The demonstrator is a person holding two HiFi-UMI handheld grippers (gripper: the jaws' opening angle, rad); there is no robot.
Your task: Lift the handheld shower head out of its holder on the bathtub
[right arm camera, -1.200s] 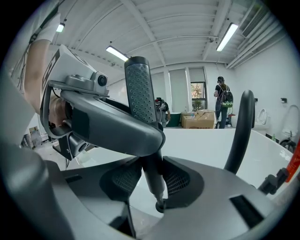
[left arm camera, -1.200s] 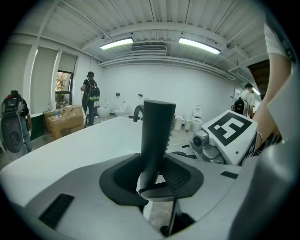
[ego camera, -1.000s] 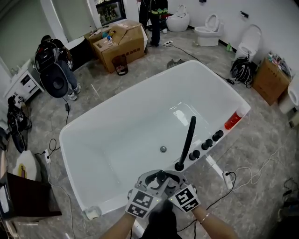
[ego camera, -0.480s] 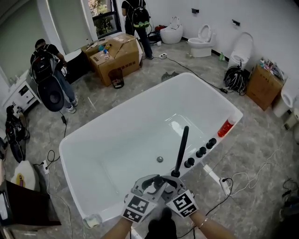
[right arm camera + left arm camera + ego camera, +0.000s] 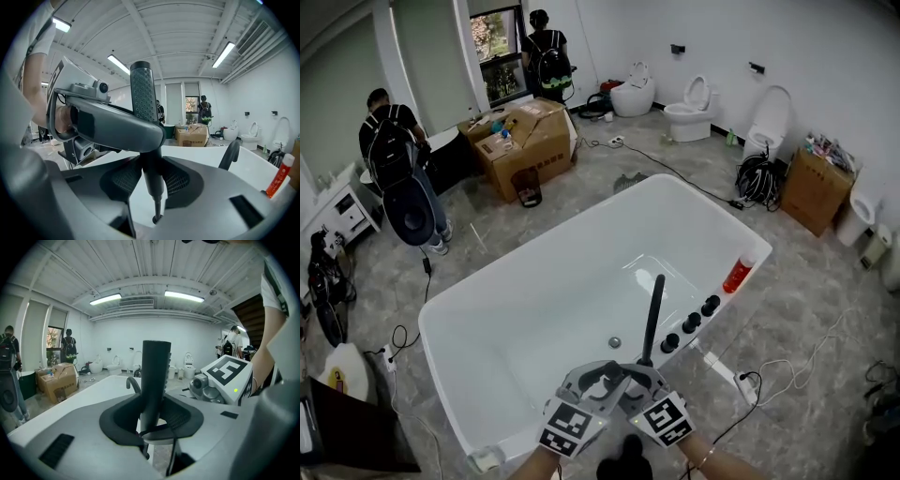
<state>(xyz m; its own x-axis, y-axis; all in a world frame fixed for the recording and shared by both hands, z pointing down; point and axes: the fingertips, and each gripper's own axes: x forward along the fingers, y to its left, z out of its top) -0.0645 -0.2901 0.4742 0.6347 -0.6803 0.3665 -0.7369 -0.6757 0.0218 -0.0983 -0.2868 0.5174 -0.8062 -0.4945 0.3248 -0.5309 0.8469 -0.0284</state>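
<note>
Since a second ago the left tool [image 5: 152, 411] and right tool [image 5: 152, 177] have risen together, bringing the handheld shower head [image 5: 143, 91] up with them. On my head view the white bathtub [image 5: 469, 309] fills the middle, with both tools at 6 o'clock by its near rim. Each tool pinches the dark handle, which stands upright, its thin lower end above the rim. From the tools, the black spout [image 5: 652, 314] stands at 1 o'clock and the red bottle [image 5: 737, 274] sits on the rim near 2 o'clock.
</note>
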